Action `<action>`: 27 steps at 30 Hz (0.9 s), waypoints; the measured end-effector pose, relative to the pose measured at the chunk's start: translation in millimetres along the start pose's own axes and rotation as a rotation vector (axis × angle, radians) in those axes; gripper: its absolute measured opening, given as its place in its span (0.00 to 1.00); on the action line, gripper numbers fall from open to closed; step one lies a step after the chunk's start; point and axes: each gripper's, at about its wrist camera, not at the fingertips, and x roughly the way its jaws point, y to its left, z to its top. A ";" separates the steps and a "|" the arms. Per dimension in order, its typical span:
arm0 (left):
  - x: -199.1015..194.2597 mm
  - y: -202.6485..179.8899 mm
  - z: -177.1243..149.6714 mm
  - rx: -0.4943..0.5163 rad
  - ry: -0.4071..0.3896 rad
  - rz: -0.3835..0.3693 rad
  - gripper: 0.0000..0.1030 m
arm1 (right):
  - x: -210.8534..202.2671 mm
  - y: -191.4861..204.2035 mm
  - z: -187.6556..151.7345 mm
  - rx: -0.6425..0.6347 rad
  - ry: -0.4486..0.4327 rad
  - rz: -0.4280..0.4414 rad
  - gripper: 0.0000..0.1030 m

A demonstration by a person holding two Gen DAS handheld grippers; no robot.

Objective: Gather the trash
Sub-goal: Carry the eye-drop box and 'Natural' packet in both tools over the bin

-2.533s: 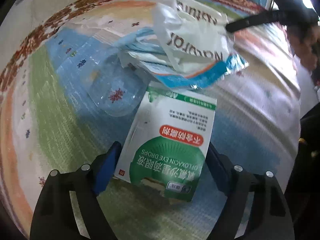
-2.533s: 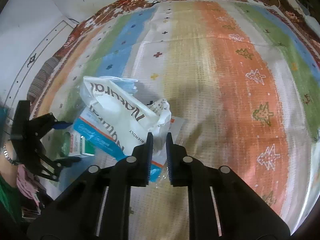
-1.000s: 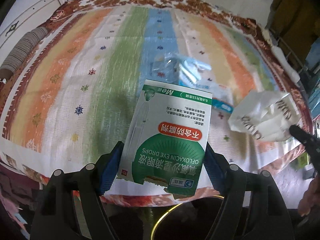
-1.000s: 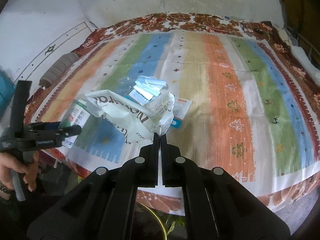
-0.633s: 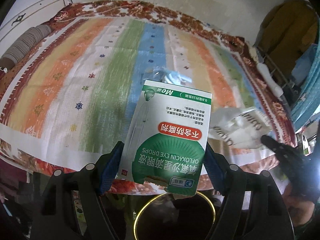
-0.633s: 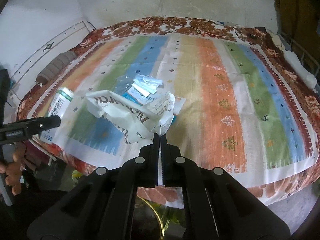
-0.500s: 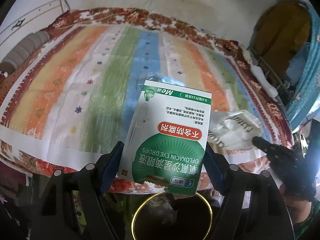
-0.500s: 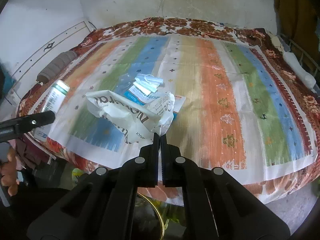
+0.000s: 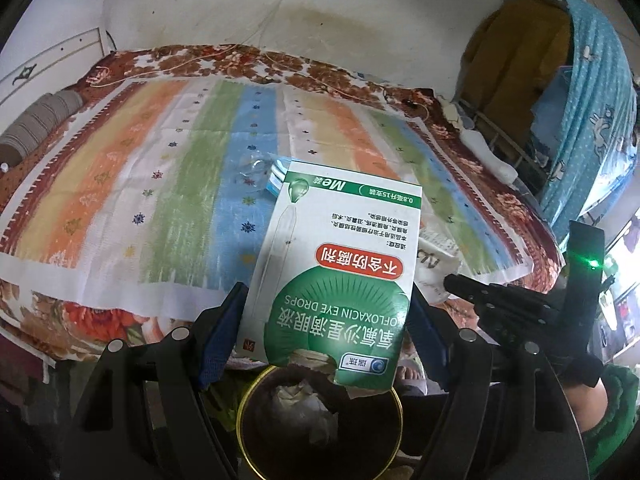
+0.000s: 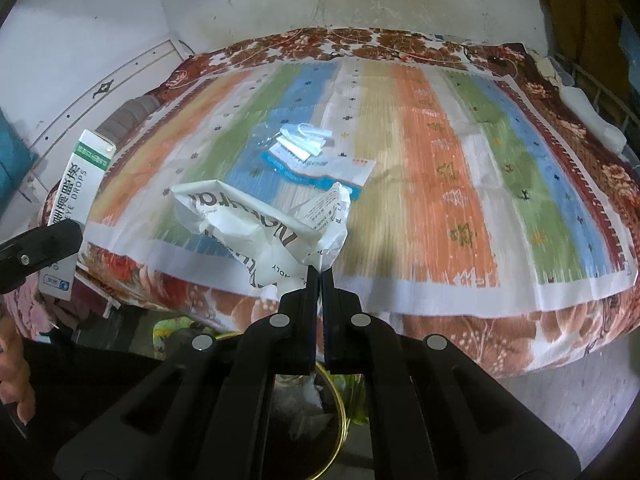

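Two handheld grippers, both above a round dark bin with a gold rim (image 9: pixel 320 424), set on the floor just beside the near edge of a bed under a striped cover (image 9: pixel 168 184).

Left gripper (image 9: pixel 324 328): fingers spread wide and clamped on the two sides of a white and green carton (image 9: pixel 336 272), held flat-face to the camera, directly over the bin. Print upside down in the left wrist view: "OFLOXACIN EYE DROPS" in white on a green dome, Chinese characters in a red oval band, "Me" and "0.8" on a green strip at the far end. Near end of the carton torn open. Same carton at far left in the right wrist view (image 10: pixel 76 208), "EYE DROPS" legible on its side.

Right gripper (image 10: pixel 319 276): fingers pressed fully together, pinching a corner of a crumpled white plastic bag (image 10: pixel 256 224), hanging just above the bin's rim (image 10: pixel 340 412). Partial dark lettering on the bag, possibly "Natural"; fine print on one fold too small to read.

Farther from the bin, lying on the bed cover: a blue and white wrapper (image 10: pixel 320 172) and a clear plastic piece (image 10: pixel 304 140), touching each other. Writing there unreadable.

Inside the bin: pale crumpled paper.
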 end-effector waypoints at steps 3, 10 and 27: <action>-2.6 -3.4 -8.6 0.007 -0.001 -0.006 0.73 | -6.0 1.5 -9.2 0.009 -0.005 0.003 0.01; -11.0 -11.0 -30.8 0.028 -0.011 -0.009 0.73 | -22.7 -1.9 -26.8 0.036 -0.029 0.014 0.01; -20.2 -16.2 -79.5 0.019 -0.003 -0.019 0.73 | -31.0 23.8 -86.1 -0.022 0.008 -0.003 0.01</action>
